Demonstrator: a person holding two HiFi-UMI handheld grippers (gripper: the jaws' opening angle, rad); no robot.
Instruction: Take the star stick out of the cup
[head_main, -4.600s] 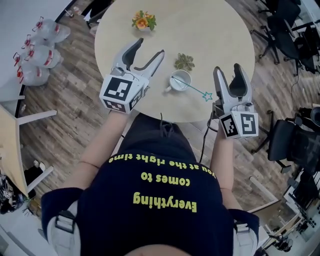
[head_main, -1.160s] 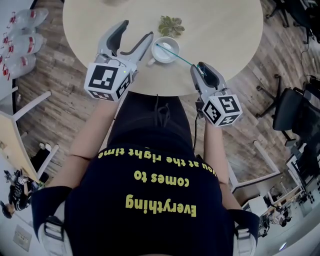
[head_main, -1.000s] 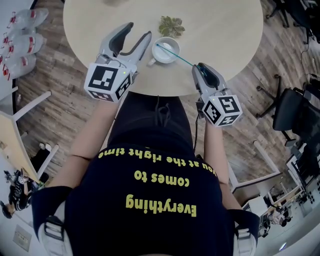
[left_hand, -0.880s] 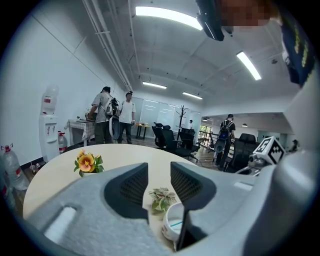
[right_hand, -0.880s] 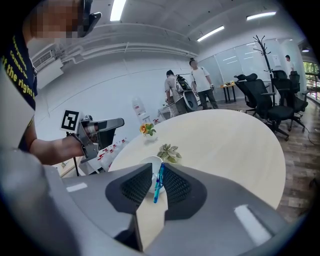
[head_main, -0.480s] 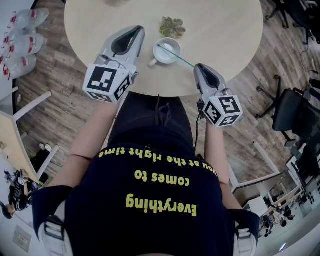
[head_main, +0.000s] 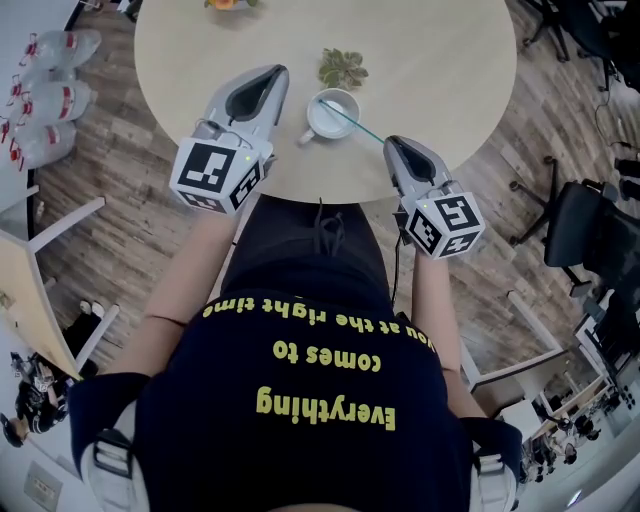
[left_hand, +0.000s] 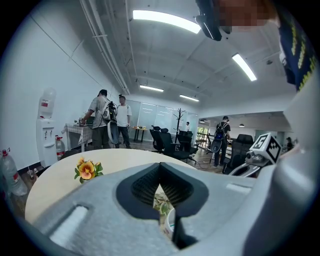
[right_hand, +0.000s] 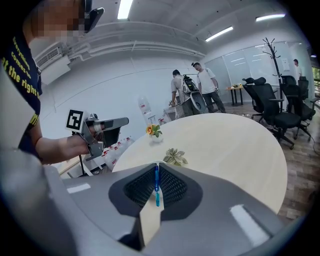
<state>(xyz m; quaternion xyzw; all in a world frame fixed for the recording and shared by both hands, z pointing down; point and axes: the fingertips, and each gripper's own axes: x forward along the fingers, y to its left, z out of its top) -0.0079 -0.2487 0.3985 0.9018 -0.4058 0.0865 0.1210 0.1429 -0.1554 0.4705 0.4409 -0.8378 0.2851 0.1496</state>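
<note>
The job has begun but is not done yet. The thin blue-green star stick (head_main: 357, 124) has one end down in the small white cup with a handle (head_main: 351, 119). The stick leans out over the cup's rim towards the person. Its other end is in the right gripper (head_main: 390, 143), just beside the cup on the side near the table edge.

The right gripper's jaws have just been closing. Its own view shows them pinched on the stick, with a bit of blue showing between the dark pads. The star itself cannot be seen; it may be tucked inside the jaws.

The left gripper (head_main: 275, 72) is on the other side of the cup, close to it but not touching it. Its jaws have just been closing too. They are now shut tight, with nothing between them.

The cup stands upright on the round pale wooden table (head_main: 440, 60). A little green leafy plant (head_main: 343, 68) sits just behind the cup.

So the grab looks done. What is left, I think, is to lift the stick up and away until its low end comes clear of the cup. The cup is not held, so it might tip or slide if the stick drags on the rim.
</note>
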